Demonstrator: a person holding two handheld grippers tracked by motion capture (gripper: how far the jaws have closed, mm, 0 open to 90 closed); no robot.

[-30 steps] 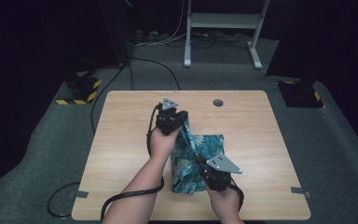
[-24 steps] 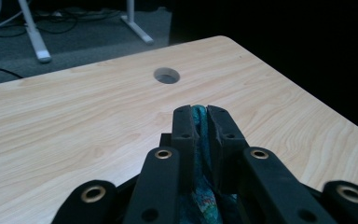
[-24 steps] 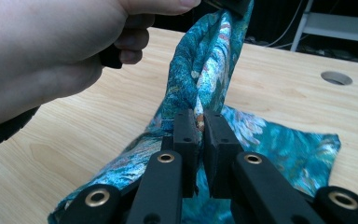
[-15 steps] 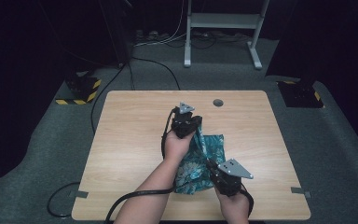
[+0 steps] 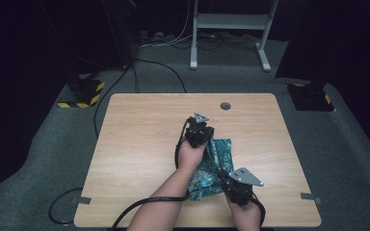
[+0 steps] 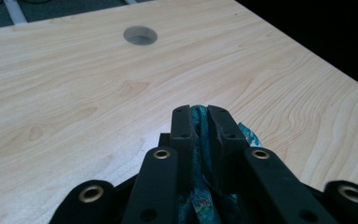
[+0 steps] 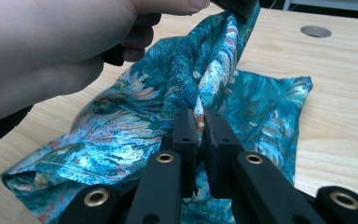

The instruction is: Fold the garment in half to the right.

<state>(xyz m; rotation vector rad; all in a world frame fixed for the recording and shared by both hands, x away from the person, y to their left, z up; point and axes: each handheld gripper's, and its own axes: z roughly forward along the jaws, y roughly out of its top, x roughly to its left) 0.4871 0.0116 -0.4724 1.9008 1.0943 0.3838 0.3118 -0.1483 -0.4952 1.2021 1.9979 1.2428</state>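
Pinching 1 teal cloth (image 5: 211,166): left gripper (image 6: 200,114), right gripper (image 7: 200,116); 1 table (image 5: 139,139).

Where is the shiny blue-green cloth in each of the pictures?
High view: the cloth lies at the table's near middle, between the two grippers.
Left gripper view: a fold of cloth is pinched between the black jaws, bottom centre.
Right gripper view: the cloth spreads across the middle, a fold clamped in the jaws.
Shared landmark: the round hole in the table, also at and.
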